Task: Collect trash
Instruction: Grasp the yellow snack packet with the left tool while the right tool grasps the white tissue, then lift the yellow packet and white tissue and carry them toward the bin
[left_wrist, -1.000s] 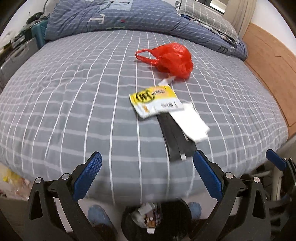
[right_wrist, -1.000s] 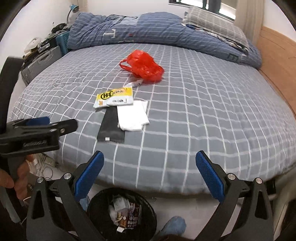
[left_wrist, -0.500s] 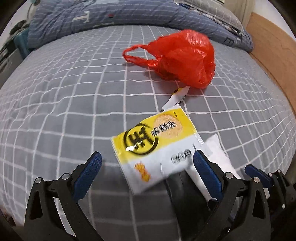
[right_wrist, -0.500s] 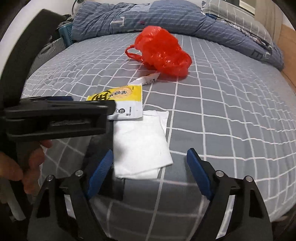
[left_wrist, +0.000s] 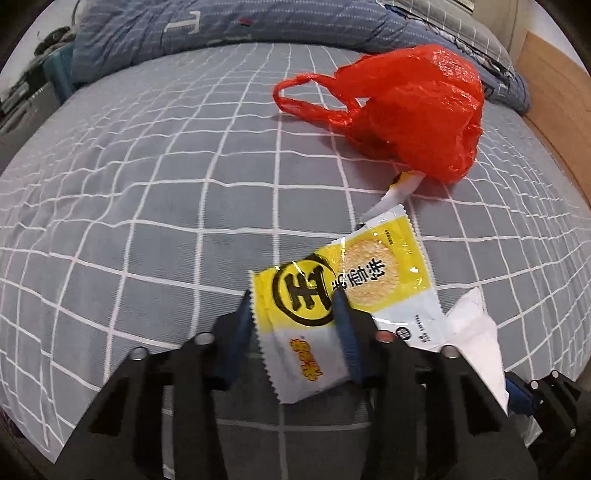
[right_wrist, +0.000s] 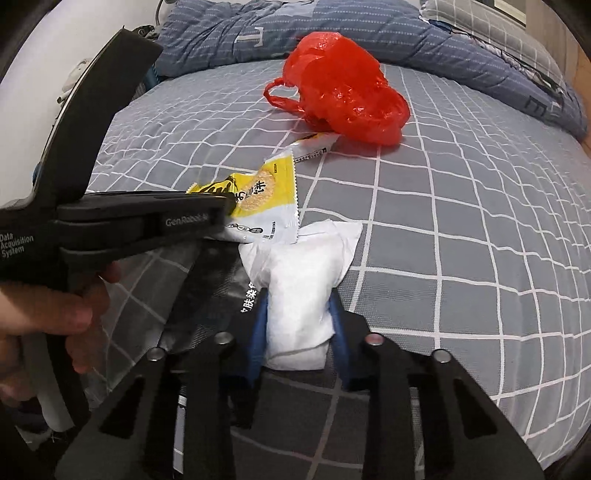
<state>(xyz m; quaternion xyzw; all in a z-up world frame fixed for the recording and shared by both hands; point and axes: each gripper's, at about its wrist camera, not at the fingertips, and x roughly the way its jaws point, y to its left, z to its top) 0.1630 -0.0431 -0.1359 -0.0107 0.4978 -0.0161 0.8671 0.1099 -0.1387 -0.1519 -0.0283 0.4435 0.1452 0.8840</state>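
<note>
While both pairs of jaws are closing near the front edge of the bed (left_wrist: 147, 192), each already has a piece of trash between its blue pads. In the left wrist view the left gripper (left_wrist: 295, 325) straddles the near end of a yellow and white snack wrapper (left_wrist: 347, 291); its pads touch the wrapper's sides, and the packet is bowed up off the checked sheet. The right wrist view alone shows the right gripper (right_wrist: 297, 325) pinching a white folded tissue (right_wrist: 299, 291), which bulges between the pads. That view also shows what the left one cannot: a person's hand (right_wrist: 44, 314) around the left tool's handle at the left edge, and a black flat packet (right_wrist: 207, 291) lying under the tissue and wrapper. From the left wrist, the tissue appears only as a white corner at the right, with the right gripper's tip beside it. Beyond the wrapper a small white sachet (left_wrist: 399, 192) lies partly tucked under a crumpled red plastic bag (left_wrist: 413, 114) toward the middle of the bed. Farthest back, a blue quilt (right_wrist: 295, 26) is heaped along the far edge.
</note>
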